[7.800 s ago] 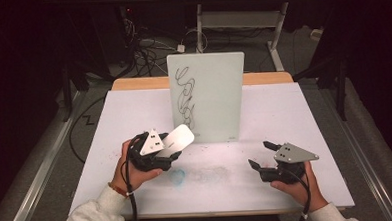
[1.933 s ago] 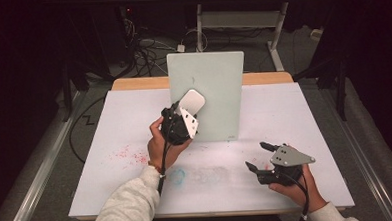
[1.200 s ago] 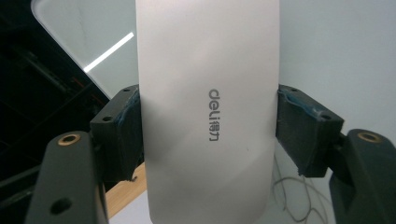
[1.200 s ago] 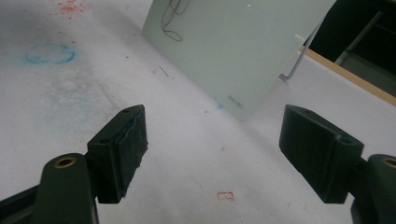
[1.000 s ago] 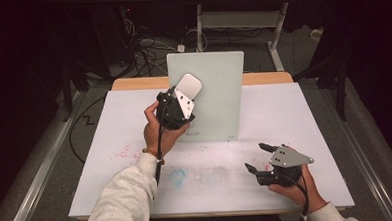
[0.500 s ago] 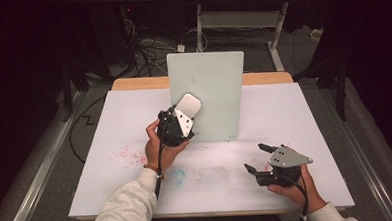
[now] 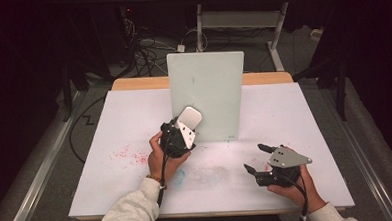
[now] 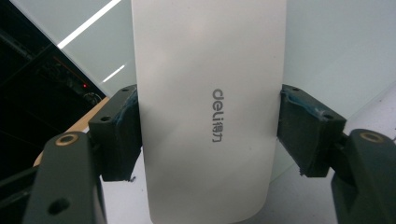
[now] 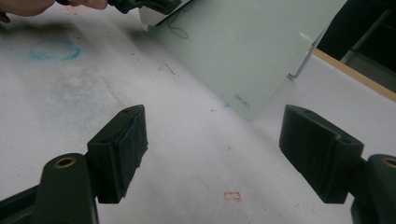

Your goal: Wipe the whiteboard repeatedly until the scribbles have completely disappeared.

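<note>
A pale glass board (image 7: 207, 95) stands upright at the back middle of the white table (image 7: 294, 116), its face wiped clean. My left gripper (image 7: 182, 127) is shut on a white eraser (image 7: 190, 118) and holds it against the board's lower left corner. In the left gripper view the eraser (image 8: 205, 116), marked "deli", is clamped between both jaws of that gripper (image 8: 210, 130). My right gripper (image 7: 254, 158) rests low at the front right, open and holding nothing. The right gripper view looks between the spread jaws of that gripper (image 9: 224, 140) toward the board (image 9: 243, 46).
Red smudges (image 7: 128, 154) and a faint blue ring (image 7: 179, 175) mark the table in front of the board. A wooden strip (image 7: 138, 83) runs along the back edge. Cables (image 7: 146, 50) and a metal frame (image 7: 275, 22) lie on the floor behind.
The black scribbles that were on the board are gone. My left gripper rose up the board's left side with the eraser, then came back down to its lower left corner. The right gripper stayed put.
</note>
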